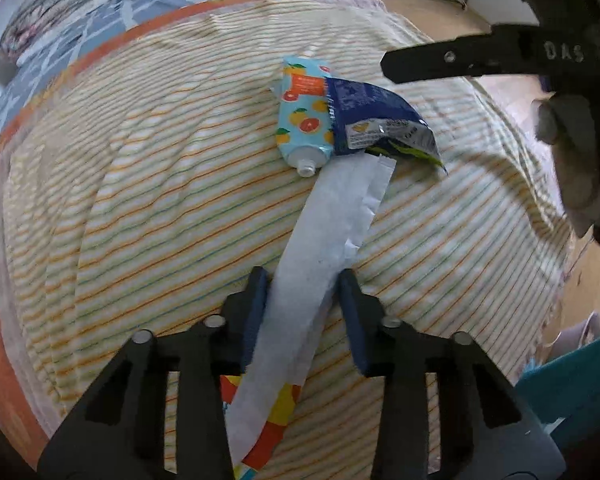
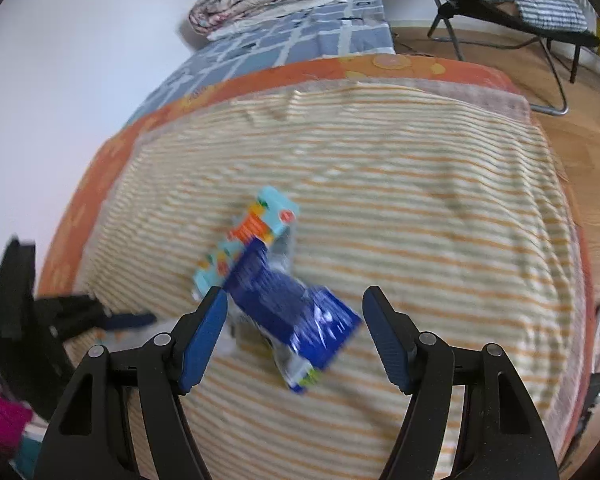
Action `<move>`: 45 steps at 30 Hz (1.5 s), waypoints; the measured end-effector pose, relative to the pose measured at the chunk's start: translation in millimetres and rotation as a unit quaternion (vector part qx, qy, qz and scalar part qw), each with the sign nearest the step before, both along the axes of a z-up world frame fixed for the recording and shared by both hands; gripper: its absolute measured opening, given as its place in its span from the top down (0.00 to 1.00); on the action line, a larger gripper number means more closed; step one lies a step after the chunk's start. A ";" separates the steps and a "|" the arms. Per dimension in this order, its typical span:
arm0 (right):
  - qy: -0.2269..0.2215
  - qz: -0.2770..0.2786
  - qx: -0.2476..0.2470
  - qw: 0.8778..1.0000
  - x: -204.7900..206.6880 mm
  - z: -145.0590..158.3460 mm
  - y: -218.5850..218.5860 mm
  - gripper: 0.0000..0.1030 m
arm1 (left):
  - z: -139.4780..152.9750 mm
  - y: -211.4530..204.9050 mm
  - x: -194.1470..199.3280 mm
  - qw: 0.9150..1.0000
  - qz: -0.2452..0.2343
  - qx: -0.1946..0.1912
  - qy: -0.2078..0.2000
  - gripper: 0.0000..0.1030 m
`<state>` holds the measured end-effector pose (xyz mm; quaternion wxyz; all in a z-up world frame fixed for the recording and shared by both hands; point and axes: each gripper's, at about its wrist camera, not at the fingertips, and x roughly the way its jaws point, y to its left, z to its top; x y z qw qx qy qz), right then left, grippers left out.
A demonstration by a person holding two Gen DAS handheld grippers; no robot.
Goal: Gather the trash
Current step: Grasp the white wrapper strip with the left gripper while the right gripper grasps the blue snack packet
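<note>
Left wrist view: left tool point(image 1: 304, 280) points steeply down at the bed point(image 1: 140, 184), both pads pinched on the edges of a long white wrapper strip point(image 1: 324, 240), so it is gripping it. The strip's far end runs ahead of the tool and tucks under a fruit-print tube point(image 1: 302, 120) and a blue foil packet point(image 1: 364, 116), likely why the grasp is at the free near end. Right tool point(image 1: 476, 60) enters ahead and to the right, side-on.

Right wrist view (blurred): right tool point(image 2: 292, 320) has its jaws wide apart and holds nothing. The blue foil packet point(image 2: 296, 320) lies on the bed between the pads, untouched; the fruit-print tube point(image 2: 256, 232) sits just beyond. Straddling looks like a set-up to close on the packet. Left tool point(image 2: 112, 320) is off to the left, low on the cover.
</note>
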<state>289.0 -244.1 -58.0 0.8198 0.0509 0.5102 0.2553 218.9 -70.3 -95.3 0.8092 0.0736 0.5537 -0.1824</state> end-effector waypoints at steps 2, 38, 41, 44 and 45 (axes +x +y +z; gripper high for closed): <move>0.003 0.009 0.001 1.000 6.1 -2.2 7.9 0.32 | 0.8 8.6 0.3 1.000 0.013 -0.014 0.008 0.76; 0.091 0.041 0.005 0.995 6.6 -31.2 21.0 0.32 | 4.6 55.0 -45.9 0.994 0.103 -0.024 0.009 0.82; 0.121 0.040 0.008 0.992 -5.8 -29.7 9.8 0.32 | 5.0 54.6 -50.0 0.994 0.106 -0.018 0.007 0.82; 0.152 0.044 0.019 0.987 -21.6 -30.7 1.6 0.32 | 5.6 52.7 -54.3 0.994 0.106 -0.021 0.008 0.82; 0.162 0.047 0.024 0.985 -29.2 -30.8 -0.6 0.32 | 6.0 51.0 -55.7 0.994 0.103 -0.020 0.007 0.80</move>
